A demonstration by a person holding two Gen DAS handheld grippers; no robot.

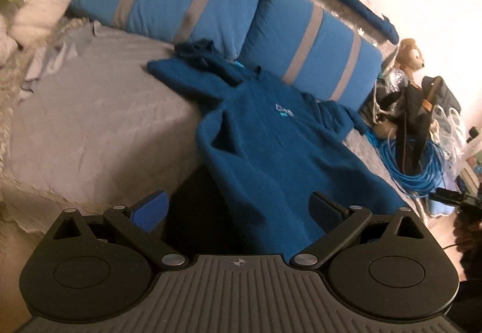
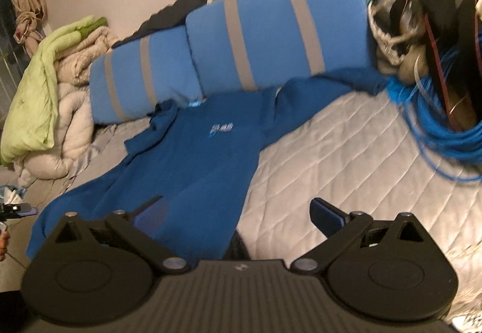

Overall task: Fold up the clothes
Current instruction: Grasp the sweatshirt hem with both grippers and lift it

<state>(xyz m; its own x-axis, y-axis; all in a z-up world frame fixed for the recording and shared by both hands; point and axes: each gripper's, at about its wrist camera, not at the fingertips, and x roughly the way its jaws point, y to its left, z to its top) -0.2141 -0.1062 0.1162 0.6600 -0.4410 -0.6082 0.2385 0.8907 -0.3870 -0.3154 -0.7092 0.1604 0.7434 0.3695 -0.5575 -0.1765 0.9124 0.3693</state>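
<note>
While the blue sweatshirt point(image 1: 271, 146) is lying spread front-up on the bed point(image 1: 90, 122), I am holding both claws above its hem end. The left claw point(image 1: 241, 209) is gaping wide with nothing between its jaws, hanging over the sweatshirt's lower body. The right claw point(image 2: 241, 212) is also standing wide open and empty, its left finger over the hem, its right finger over bare quilt. Past the sweatshirt's collar, two blue pillows point(image 2: 247, 40) with grey stripes are lying against it, crowding the neck and one sleeve. To the sweatshirt's right, a coil of blue cable point(image 2: 446, 128) and a heap of bags point(image 1: 421, 110) are sitting near the outstretched sleeve. To its left, a green and beige duvet point(image 2: 51, 98) is lying bunched, well apart.
</note>
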